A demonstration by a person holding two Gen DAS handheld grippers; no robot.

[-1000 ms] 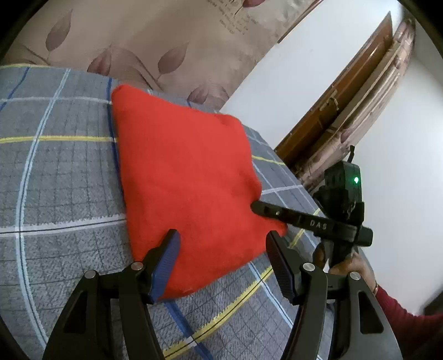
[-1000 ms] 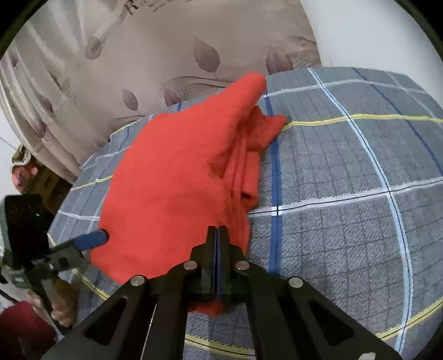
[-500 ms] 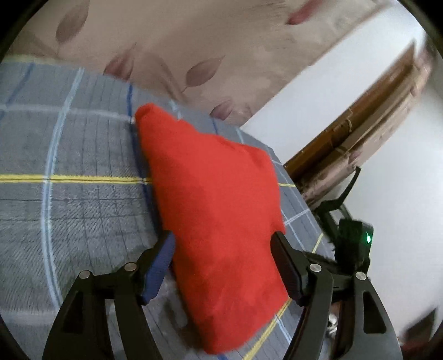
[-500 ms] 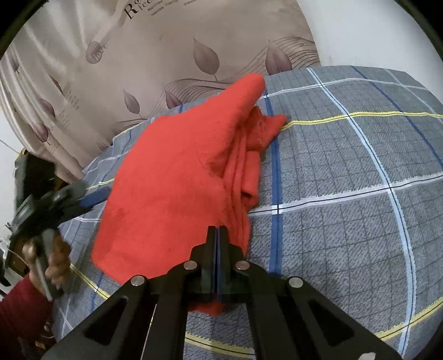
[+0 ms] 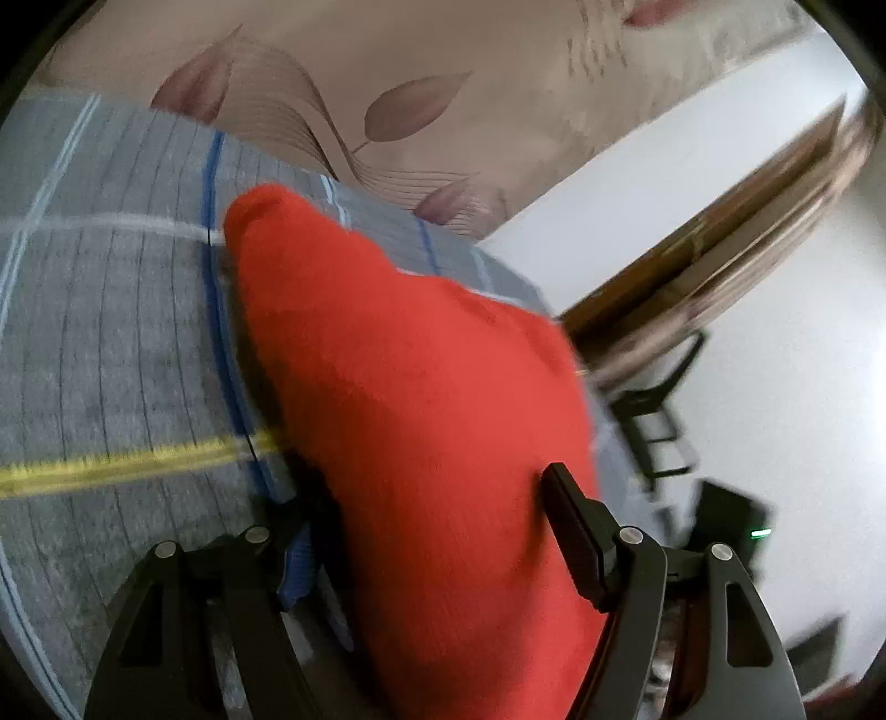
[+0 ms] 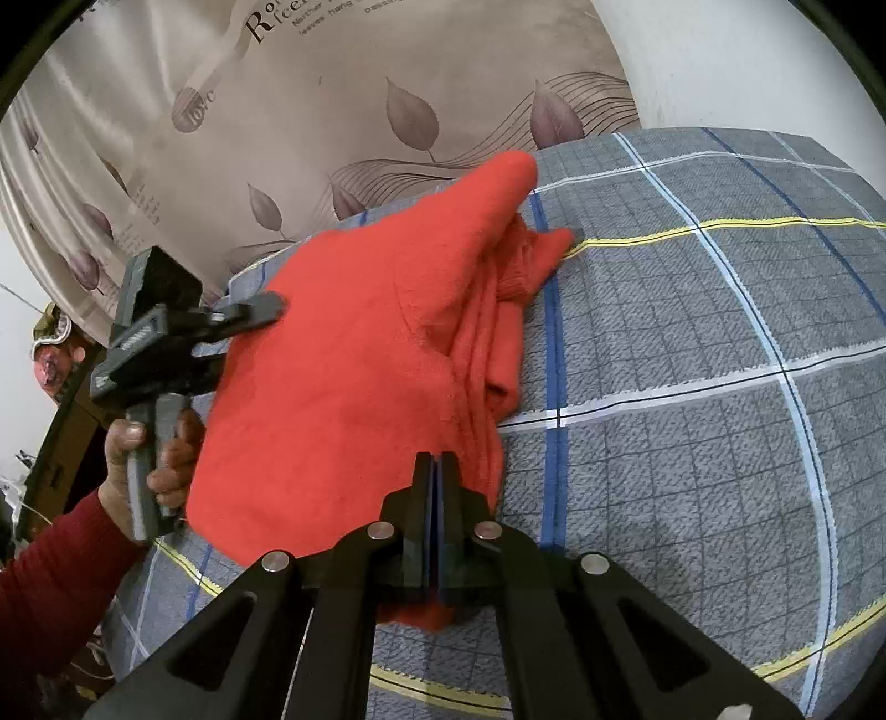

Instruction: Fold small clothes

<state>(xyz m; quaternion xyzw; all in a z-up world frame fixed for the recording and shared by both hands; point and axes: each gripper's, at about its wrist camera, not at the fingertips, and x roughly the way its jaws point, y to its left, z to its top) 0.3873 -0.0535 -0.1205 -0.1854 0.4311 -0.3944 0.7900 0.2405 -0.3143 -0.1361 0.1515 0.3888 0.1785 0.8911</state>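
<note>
A fuzzy red garment (image 6: 354,354), folded into a rough wedge, is lying on the grey plaid bedspread (image 6: 692,343). Right tongs (image 6: 437,471) are pinching its six-o'clock hem; left tongs (image 5: 437,531) are straddling its nine-o'clock edge, jaws spread, just widened.

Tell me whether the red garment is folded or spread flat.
Folded, loosely. In the right wrist view the red garment shows stacked layers bunched along its right edge, on the plaid cover.

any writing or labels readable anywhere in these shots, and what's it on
"Ro": large letters at the top of the leaf-print curtain, cut off by the picture's edge.
"love": on a grey patch of the same curtain.
Smaller lines beside "Ro" and lower left on the curtain: too small to read.
Curtain print in the left wrist view: blurred, unreadable.
</note>
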